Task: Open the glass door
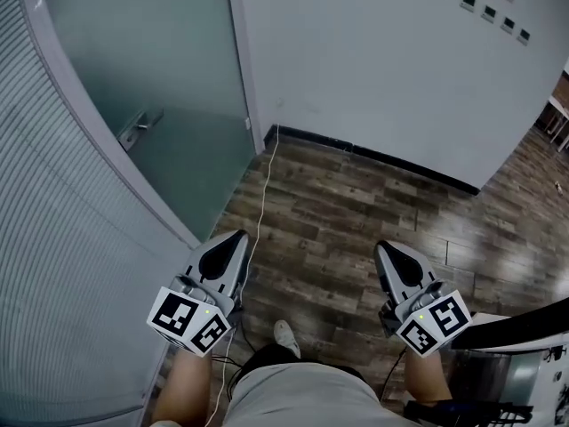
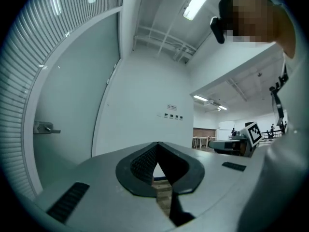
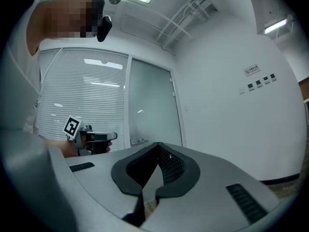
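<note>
The frosted glass door [image 1: 169, 69] stands shut at the upper left of the head view, in a grey frame. Its metal lever handle [image 1: 138, 130] is on the near side. The handle also shows small in the left gripper view [image 2: 46, 127] and the right gripper view [image 3: 139, 141]. My left gripper [image 1: 240, 235] is held level above the floor, short of the door and apart from the handle, its jaws shut on nothing. My right gripper [image 1: 382, 247] hangs level over the floor to the right, also shut and empty.
A ribbed glass partition [image 1: 53, 265] runs along the left. A white wall [image 1: 373, 52] with small switch plates [image 1: 493, 12] closes the back. A thin white cable [image 1: 264, 185] lies on the wood floor [image 1: 356, 212]. A metal bin [image 1: 498, 372] stands at the lower right.
</note>
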`<state>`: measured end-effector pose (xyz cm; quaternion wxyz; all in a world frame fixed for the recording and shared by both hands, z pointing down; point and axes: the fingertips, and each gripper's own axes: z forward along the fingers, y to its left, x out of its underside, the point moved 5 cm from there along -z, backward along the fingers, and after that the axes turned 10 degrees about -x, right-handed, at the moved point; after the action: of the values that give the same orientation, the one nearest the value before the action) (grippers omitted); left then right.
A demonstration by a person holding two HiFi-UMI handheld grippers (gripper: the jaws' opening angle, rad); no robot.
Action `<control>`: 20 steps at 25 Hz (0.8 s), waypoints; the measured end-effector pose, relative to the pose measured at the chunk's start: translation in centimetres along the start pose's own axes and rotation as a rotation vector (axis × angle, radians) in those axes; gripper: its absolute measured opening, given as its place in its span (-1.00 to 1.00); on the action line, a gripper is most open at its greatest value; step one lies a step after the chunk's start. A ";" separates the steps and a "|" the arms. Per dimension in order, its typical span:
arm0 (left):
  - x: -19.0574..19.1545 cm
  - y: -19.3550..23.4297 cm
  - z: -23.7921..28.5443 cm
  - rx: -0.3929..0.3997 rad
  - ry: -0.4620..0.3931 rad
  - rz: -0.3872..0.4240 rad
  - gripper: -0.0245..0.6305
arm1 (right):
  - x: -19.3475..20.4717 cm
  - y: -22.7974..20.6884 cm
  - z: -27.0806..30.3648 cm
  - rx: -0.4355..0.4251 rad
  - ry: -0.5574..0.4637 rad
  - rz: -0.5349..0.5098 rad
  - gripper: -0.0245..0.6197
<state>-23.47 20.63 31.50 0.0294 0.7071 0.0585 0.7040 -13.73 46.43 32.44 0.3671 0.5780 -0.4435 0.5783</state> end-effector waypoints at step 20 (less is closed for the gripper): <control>-2.2 18.6 7.9 -0.260 -0.040 -0.017 -0.93 | -0.4 -6.4 26.8 -0.289 0.009 0.003 -0.92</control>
<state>-14.84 2.19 31.55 0.1280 0.7108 -0.0276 0.6911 1.46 23.51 31.00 0.4475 0.5157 -0.5214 0.5118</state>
